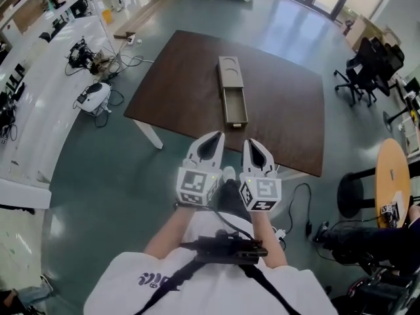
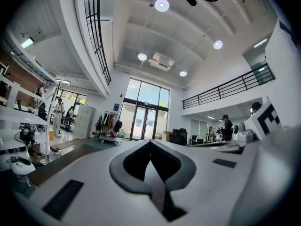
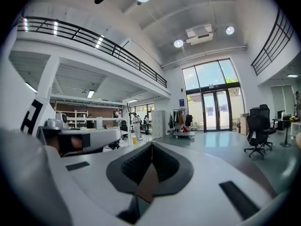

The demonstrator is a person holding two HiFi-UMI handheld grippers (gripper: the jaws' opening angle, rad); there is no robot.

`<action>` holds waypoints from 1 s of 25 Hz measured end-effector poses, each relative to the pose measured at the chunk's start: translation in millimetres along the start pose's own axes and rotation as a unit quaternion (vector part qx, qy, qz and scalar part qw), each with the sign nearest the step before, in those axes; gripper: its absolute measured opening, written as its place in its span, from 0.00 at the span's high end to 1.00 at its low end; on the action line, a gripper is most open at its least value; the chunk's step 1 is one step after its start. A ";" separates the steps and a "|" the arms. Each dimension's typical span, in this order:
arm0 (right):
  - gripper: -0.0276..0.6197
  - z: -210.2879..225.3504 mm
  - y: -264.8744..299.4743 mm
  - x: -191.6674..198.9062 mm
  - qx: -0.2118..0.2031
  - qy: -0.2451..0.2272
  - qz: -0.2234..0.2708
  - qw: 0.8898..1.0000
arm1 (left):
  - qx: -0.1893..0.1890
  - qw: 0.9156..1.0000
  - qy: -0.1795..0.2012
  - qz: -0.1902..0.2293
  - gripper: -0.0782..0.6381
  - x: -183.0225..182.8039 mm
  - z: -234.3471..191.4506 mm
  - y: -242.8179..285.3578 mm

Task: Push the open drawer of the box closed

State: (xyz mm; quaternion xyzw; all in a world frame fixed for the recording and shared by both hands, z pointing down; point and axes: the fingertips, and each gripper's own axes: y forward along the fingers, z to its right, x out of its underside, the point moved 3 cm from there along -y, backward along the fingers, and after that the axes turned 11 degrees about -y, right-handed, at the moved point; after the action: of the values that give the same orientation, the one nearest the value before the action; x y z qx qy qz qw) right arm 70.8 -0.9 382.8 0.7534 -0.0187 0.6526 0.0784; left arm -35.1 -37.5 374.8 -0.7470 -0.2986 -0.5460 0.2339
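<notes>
A long narrow tan box point(image 1: 230, 72) lies on the dark brown table point(image 1: 177, 87), its drawer point(image 1: 235, 107) pulled out toward me and open on top. Both grippers are held close to my chest, short of the table's near edge and pointing up and forward. My left gripper point(image 1: 218, 136) has its jaws together with nothing between them, and so does my right gripper point(image 1: 249, 142). In the left gripper view the left gripper point(image 2: 150, 141) aims at the hall's far doors; in the right gripper view the right gripper point(image 3: 151, 143) does too. Neither view shows the box.
A white table leg point(image 1: 149, 134) stands at the near left corner. Cables and a white device point(image 1: 92, 97) lie on the floor to the left. Black office chairs point(image 1: 367, 67) stand at the right, beside a round wooden stool point(image 1: 392, 182) and floor cables point(image 1: 303, 209).
</notes>
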 end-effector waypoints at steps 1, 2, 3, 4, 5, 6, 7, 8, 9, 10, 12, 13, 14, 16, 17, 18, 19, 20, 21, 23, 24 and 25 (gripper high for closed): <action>0.95 4.7 6.1 7.0 -0.001 -0.001 -0.005 1.000 | -0.002 1.000 -0.001 -0.003 0.88 2.9 -3.6 7.7; 0.95 10.0 11.4 16.0 -0.001 0.000 -0.013 1.000 | -0.004 1.000 -0.002 -0.005 0.88 6.9 -7.2 15.4; 0.95 15.8 16.4 26.8 -0.001 0.003 -0.021 1.000 | -0.005 1.000 -0.002 -0.008 0.88 11.9 -10.7 23.2; 0.95 22.0 21.7 38.9 0.000 0.008 -0.031 0.999 | -0.006 1.000 -0.001 -0.011 0.88 17.4 -14.2 31.3; 0.95 28.4 27.0 51.7 0.003 0.013 -0.042 0.999 | -0.007 1.000 0.002 -0.016 0.88 23.1 -17.4 39.6; 0.95 34.7 31.8 64.9 0.007 0.019 -0.054 0.998 | -0.008 1.000 0.005 -0.023 0.88 29.1 -20.1 47.6; 0.95 40.9 36.2 77.9 0.012 0.026 -0.067 0.997 | -0.008 0.999 0.009 -0.030 0.88 35.0 -22.3 55.3; 0.95 46.5 40.5 89.8 0.016 0.033 -0.079 0.996 | -0.010 0.999 0.009 -0.037 0.88 39.9 -24.0 62.9; 0.95 51.3 44.7 100.4 0.018 0.041 -0.090 0.995 | -0.013 0.999 0.006 -0.042 0.88 43.6 -25.4 70.2; 0.95 55.1 48.7 109.7 0.019 0.048 -0.100 0.994 | -0.017 0.999 0.001 -0.048 0.88 47.1 -26.8 77.1; 0.95 61.6 58.3 125.9 0.017 0.059 -0.116 0.991 | -0.025 0.998 -0.007 -0.058 0.88 56.2 -30.4 91.0; 0.95 64.8 64.4 133.4 0.015 0.061 -0.124 0.990 | -0.028 0.998 -0.008 -0.064 0.88 62.2 -32.9 98.3; 0.95 67.7 70.9 140.9 0.014 0.061 -0.131 0.989 | -0.030 0.997 -0.010 -0.071 0.88 68.9 -35.9 105.6; 0.95 72.3 82.6 157.4 0.011 0.062 -0.149 0.987 | -0.033 0.995 -0.013 -0.089 0.88 83.4 -42.2 117.9; 0.95 73.6 87.4 166.8 0.009 0.063 -0.160 0.985 | -0.035 0.994 -0.015 -0.099 0.88 90.8 -45.3 123.0; 0.95 74.3 91.9 177.0 0.006 0.066 -0.171 0.983 | -0.037 0.993 -0.017 -0.108 0.88 97.9 -48.3 127.9; 0.95 74.5 96.2 187.5 0.001 0.068 -0.183 0.981 | -0.040 0.992 -0.018 -0.117 0.88 104.7 -51.4 132.7; 0.95 74.4 100.6 198.0 -0.004 0.069 -0.195 0.978 | -0.044 0.991 -0.018 -0.125 0.88 110.6 -54.6 137.5; 0.95 74.1 105.4 208.0 -0.009 0.071 -0.206 0.976 | -0.047 0.990 -0.017 -0.131 0.88 115.3 -58.0 142.2; 0.95 72.9 115.9 225.7 -0.017 0.074 -0.226 0.971 | -0.054 0.988 -0.015 -0.141 0.88 121.5 -65.9 151.4; 0.95 71.9 121.3 233.6 -0.022 0.074 -0.235 0.969 | -0.058 0.988 -0.013 -0.145 0.88 124.3 -70.7 155.1; 0.95 70.8 126.6 240.6 -0.028 0.075 -0.242 0.967 | -0.063 0.987 -0.011 -0.147 0.88 127.2 -75.8 158.2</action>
State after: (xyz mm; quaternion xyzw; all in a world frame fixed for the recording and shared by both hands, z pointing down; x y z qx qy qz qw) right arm 159.1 -118.1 622.4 0.6822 0.1518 0.6678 0.2562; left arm 53.3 -177.1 514.9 -0.7142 -0.3724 -0.5842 0.1001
